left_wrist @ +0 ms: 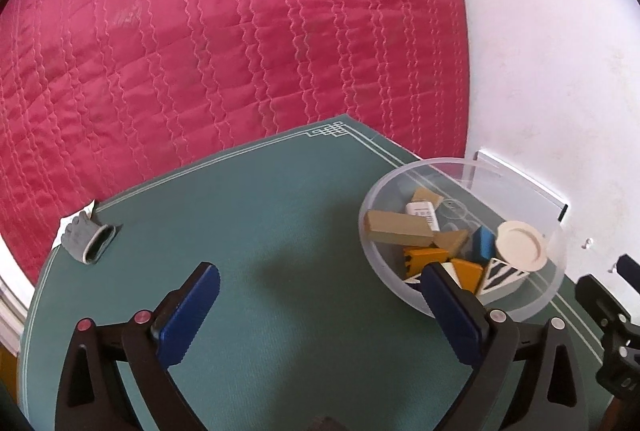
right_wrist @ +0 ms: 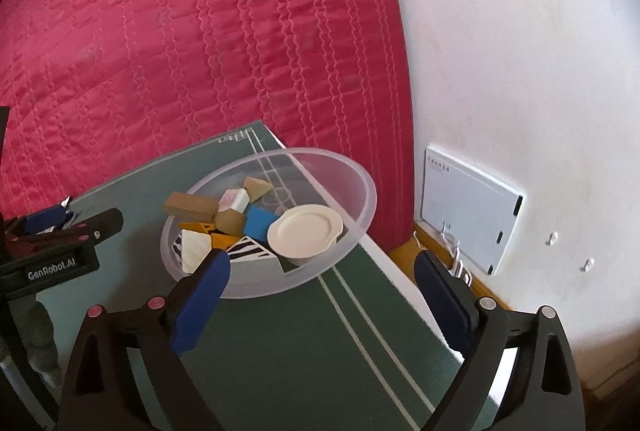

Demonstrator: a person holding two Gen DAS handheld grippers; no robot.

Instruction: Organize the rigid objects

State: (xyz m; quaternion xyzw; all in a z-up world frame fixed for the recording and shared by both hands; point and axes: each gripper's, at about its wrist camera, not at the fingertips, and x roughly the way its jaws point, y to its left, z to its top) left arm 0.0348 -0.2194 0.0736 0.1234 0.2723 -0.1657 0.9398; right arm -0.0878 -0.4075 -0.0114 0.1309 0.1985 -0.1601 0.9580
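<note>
A green mat point(left_wrist: 280, 215) with thin pale border lines and a knot pattern at its far corner covers the work surface. Beyond its far edge spreads a quilted crimson bedspread point(left_wrist: 224, 31), stitched in wavy rows. To the right rises a white wall point(right_wrist: 520, 51), with a flat white panel point(right_wrist: 468, 207) fixed low on it and a strip of wooden trim point(right_wrist: 404, 251) below.

On the right part of the mat stands a clear plastic bowl point(left_wrist: 556, 271). Inside lie the rigid objects: a long tan wooden block point(left_wrist: 396, 227), a small white box point(left_wrist: 422, 213), a blue block point(left_wrist: 482, 243), yellow blocks point(left_wrist: 424, 257), a black-and-white striped piece point(right_wrist: 250, 251) and a small cream plate point(left_wrist: 520, 245) resting tilted on top of the pile.

At the mat's far left edge lies a grey glove point(left_wrist: 86, 237), its cuff opening facing the camera.

The left gripper point(left_wrist: 320, 295) hangs over bare mat with its blue-padded jaws spread wide and nothing between them; its right finger point(left_wrist: 452, 311) overlaps the bowl's near rim in the view. The right gripper point(right_wrist: 320, 283) also stands wide apart and empty, just near of the bowl, its left finger point(right_wrist: 202, 299) in front of the bowl's near wall, its right finger past the mat's right edge.
</note>
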